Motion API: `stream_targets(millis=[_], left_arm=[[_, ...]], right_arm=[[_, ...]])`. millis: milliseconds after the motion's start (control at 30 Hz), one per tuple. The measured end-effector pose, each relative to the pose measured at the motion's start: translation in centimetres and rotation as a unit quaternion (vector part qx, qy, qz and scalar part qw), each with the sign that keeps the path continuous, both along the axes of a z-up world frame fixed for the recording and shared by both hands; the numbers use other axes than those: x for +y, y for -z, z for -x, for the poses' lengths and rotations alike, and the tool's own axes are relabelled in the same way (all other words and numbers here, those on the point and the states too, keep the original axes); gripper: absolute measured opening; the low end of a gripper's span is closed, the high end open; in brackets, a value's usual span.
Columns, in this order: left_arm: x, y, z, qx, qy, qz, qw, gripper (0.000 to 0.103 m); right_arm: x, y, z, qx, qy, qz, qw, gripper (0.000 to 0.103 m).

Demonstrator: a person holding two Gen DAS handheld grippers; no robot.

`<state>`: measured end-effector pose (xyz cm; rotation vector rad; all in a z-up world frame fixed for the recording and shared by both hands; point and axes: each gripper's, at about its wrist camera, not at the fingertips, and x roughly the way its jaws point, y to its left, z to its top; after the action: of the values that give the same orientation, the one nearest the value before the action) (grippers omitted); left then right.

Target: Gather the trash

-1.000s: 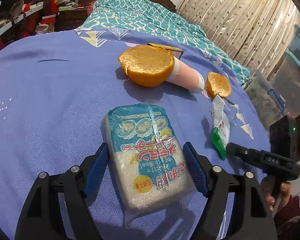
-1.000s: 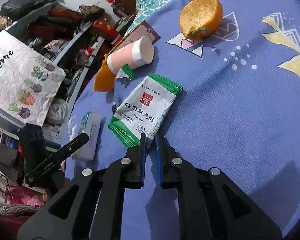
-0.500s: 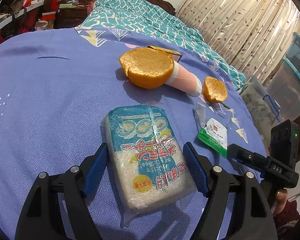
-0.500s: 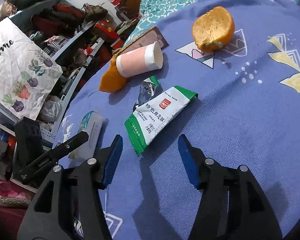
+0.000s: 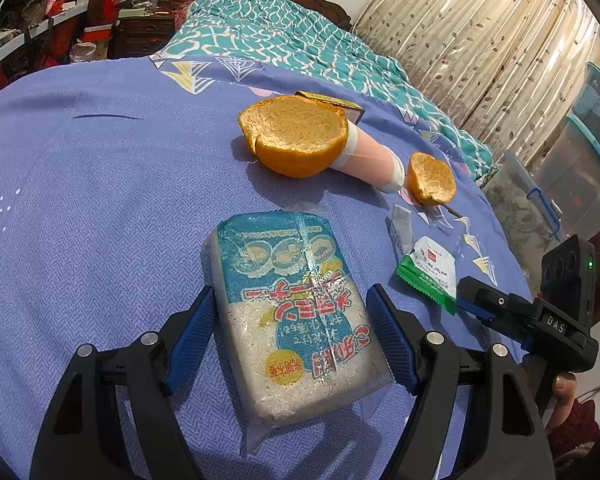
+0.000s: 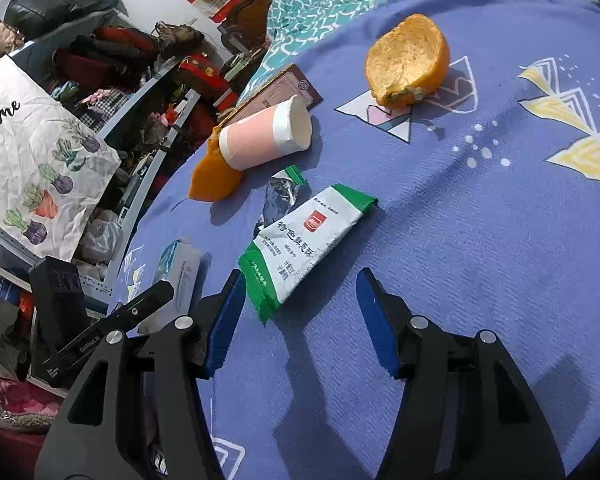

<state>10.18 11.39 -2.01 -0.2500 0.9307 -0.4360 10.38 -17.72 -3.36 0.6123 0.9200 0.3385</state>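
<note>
A blue and white packet lies on the purple bedspread between the fingers of my left gripper, whose blue pads stand against its two long sides. My right gripper is open. The near end of a green and white wrapper lies flat just inside its left pad, untouched. The same wrapper shows right of the packet. Farther back lie a silver scrap, a tipped pink paper cup and two orange peel halves.
A brown card box lies behind the cup. Cluttered shelves and a white printed bag stand past the bed's left edge. Plastic storage bins and a curtain flank the other side. A teal blanket covers the bed's far end.
My right gripper has opened and let go of the green wrapper, which now lies flat on the bedspread beside the packet. The left gripper and the packet have not moved.
</note>
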Motion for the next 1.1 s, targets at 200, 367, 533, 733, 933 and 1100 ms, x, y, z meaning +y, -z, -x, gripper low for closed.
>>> stream_targets(millis=[200, 367, 533, 733, 933, 1100], left_arm=[[0.0, 0.0, 0.0, 0.000, 0.000, -0.001, 1.0000, 0.073], [0.0, 0.1, 0.0, -0.001, 0.000, -0.002, 1.0000, 0.073], [0.0, 0.2, 0.0, -0.001, -0.001, -0.007, 1.0000, 0.073], [-0.5, 0.1, 0.0, -0.005, -0.004, -0.019, 0.9998, 0.072], [-0.9, 0.0, 0.0, -0.008, -0.006, -0.034, 0.9994, 0.070], [-1.4, -0.1, 0.1, -0.012, -0.006, -0.056, 0.9983, 0.070]], right_arm=[[2.8, -0.6, -0.8, -0.018, -0.019, 0.049, 0.998, 0.060], [5.2, -0.8, -1.0, -0.025, -0.044, 0.127, 0.991, 0.025], [5.4, -1.4, 0.1, -0.039, -0.047, 0.133, 0.989, 0.012], [5.0, -3.0, 1.7, -0.063, -0.054, 0.128, 0.988, 0.010], [3.1, -3.3, 3.2, -0.062, -0.048, 0.108, 0.991, 0.010], [0.6, -3.2, 4.7, -0.060, -0.034, 0.082, 0.994, 0.010]])
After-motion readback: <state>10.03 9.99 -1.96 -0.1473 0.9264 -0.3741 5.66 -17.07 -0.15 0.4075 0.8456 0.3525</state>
